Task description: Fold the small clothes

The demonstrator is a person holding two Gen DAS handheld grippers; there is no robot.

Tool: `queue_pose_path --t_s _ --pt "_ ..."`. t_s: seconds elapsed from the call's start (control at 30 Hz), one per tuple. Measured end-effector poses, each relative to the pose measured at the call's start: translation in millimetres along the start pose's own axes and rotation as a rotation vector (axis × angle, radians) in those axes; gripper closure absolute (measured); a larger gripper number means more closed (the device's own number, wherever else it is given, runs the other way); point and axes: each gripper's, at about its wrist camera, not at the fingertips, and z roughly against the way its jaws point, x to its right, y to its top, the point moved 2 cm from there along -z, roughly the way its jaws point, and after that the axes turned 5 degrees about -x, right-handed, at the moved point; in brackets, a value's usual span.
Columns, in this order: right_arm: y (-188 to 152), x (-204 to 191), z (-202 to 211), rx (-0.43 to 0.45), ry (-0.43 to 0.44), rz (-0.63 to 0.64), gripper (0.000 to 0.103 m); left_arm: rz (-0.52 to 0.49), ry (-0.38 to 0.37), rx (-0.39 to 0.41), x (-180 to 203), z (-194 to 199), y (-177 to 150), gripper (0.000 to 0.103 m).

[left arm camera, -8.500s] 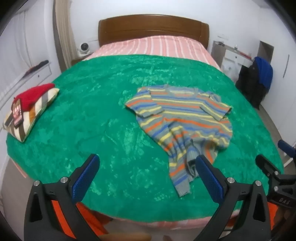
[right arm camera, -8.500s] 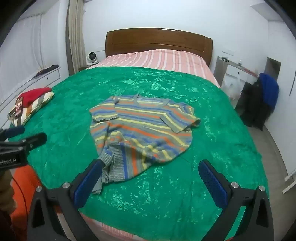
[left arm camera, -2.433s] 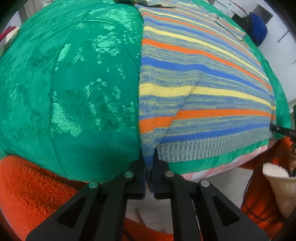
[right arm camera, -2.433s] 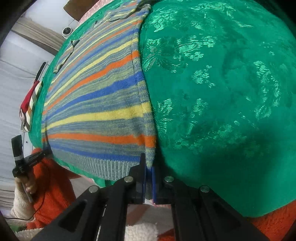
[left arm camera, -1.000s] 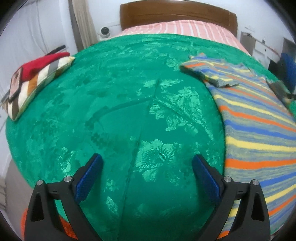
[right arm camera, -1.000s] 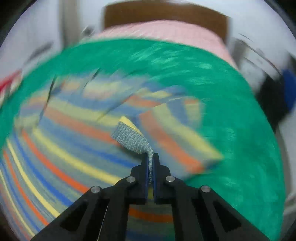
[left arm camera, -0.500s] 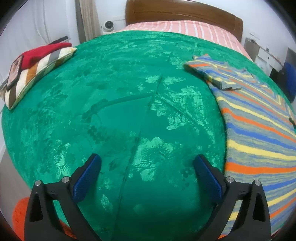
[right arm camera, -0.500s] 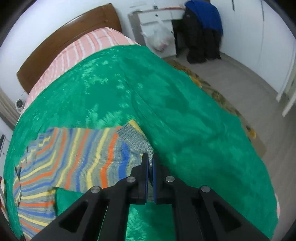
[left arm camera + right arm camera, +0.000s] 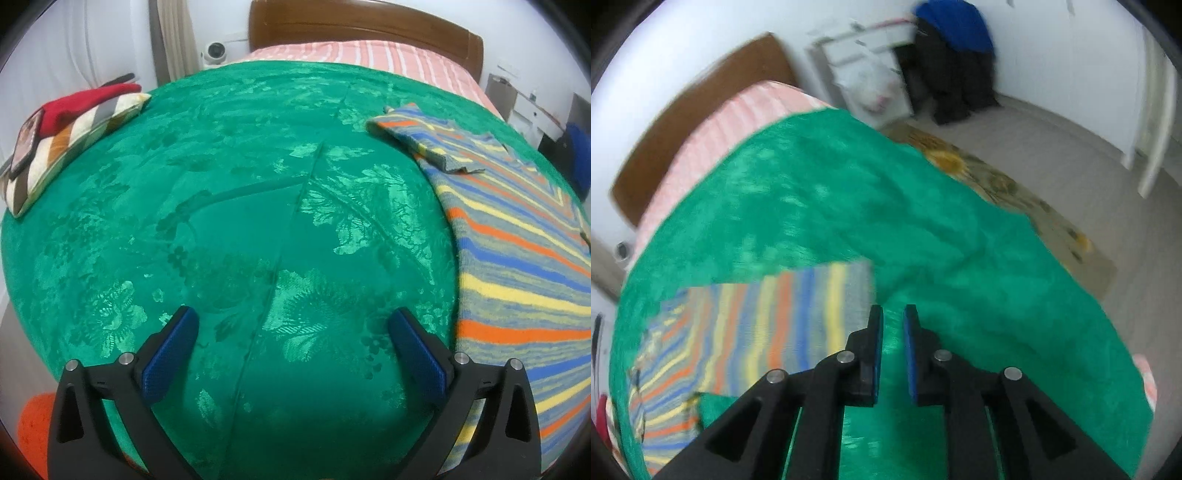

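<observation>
While the striped sweater (image 9: pixel 517 236) lies spread flat on the green bedspread (image 9: pixel 236 229), its sleeve just released, the right gripper (image 9: pixel 893 350) has been opening, now narrowly parted and empty; the left gripper (image 9: pixel 295 350) gapes wide. Folding appears barely begun.

From the left gripper (image 9: pixel 291 347) the camera looks down the green bedspread (image 9: pixel 221 221) toward the headboard (image 9: pixel 369 26), hanging close above the foot end. The right gripper (image 9: pixel 892 325) camera is rolled sideways (and blurred), facing the bed's far side and the floor (image 9: pixel 1071 147). Both catch the striped sweater (image 9: pixel 517 258) (image 9: pixel 768 325).
</observation>
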Motion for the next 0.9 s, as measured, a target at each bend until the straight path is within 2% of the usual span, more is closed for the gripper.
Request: queue_pose_path --t_s 0.03,0.07,0.1,0.17,0.2,0.23,0.27,0.3,0.33,0.37,0.4,0.5,0.57,0.6,0.63,0.7,0.77,0.83,0.87,0.9 --pt "0.5 -9.1 0.9 -0.004 0.052 0.032 0.090 -0.003 0.008 0.002 1.1 -0.3 -0.4 0.000" --pt "-0.8 -20.9 -1.7 -0.032 0.113 0.069 0.084 -0.009 0.016 0.005 2.4 -0.5 -0.6 0.000" --pt "-3.5 -28.0 -5.1 -0.057 0.134 0.089 0.080 -0.021 0.024 0.009 3.7 -0.8 -0.8 0.000" --pt "-15.1 -37.7 -18.7 -0.110 0.102 0.124 0.066 -0.041 0.029 0.005 5.0 -0.8 -0.4 0.000" --pt "-21.9 -36.5 -27.4 -0.137 0.070 0.128 0.066 -0.051 0.028 -0.009 4.3 -0.1 0.7 0.000" --pt "-27.8 -32.5 -34.5 -0.159 0.042 0.124 0.070 -0.060 0.027 -0.027 3.1 1.3 2.2 0.000" --pt "-33.3 -25.6 -36.1 -0.142 0.024 0.110 0.080 -0.068 0.029 -0.045 1.1 3.7 3.9 0.000" --pt "-35.7 -22.1 -30.9 -0.108 -0.002 0.103 0.083 -0.076 0.049 -0.057 -2.2 11.7 8.8 0.001" --pt "-39.0 -19.6 -20.2 -0.064 -0.061 0.102 0.081 -0.081 0.057 -0.041 -3.3 19.2 13.6 0.001" --pt "-43.0 -19.8 -12.5 -0.039 -0.084 0.108 0.081 -0.094 0.044 -0.005 -2.3 29.8 22.0 0.001" --pt "-49.6 -21.8 -1.7 -0.013 -0.071 0.127 0.081 -0.121 0.007 0.034 2.8 41.6 34.7 0.001" --pt "-77.1 -34.4 22.0 0.011 -0.001 0.218 0.074 -0.319 -0.133 0.088 49.1 63.3 83.2 0.001" --pt "-103.6 -42.5 29.6 0.010 0.048 0.265 0.060 -0.462 -0.182 0.085 86.5 62.1 101.7 0.001" --pt "-115.1 -46.2 30.1 0.009 0.063 0.280 0.059 -0.551 -0.195 0.088 109.6 57.3 107.8 0.001" --pt "-126.3 -49.8 29.2 0.009 0.073 0.295 0.059 -0.636 -0.179 0.095 130.7 48.4 110.4 0.001" --pt "-149.6 -55.5 25.5 0.017 0.077 0.322 0.059 -0.771 -0.097 0.076 166.0 15.2 112.4 0.001" --pt "-163.6 -56.5 24.3 0.054 0.068 0.327 0.058 -0.825 -0.031 0.030 182.3 -21.2 114.8 0.007" --pt "-165.6 -56.7 25.2 0.072 0.065 0.321 0.057 -0.829 0.010 -0.029 184.8 -54.2 117.9 0.025" --pt "-165.9 -57.1 25.7 0.077 0.069 0.318 0.057 -0.801 -0.014 -0.042 181.7 -62.1 120.1 0.028" --pt "-166.6 -56.4 25.8 0.080 0.074 0.317 0.057 -0.746 -0.063 -0.041 176.8 -65.0 125.5 0.045"
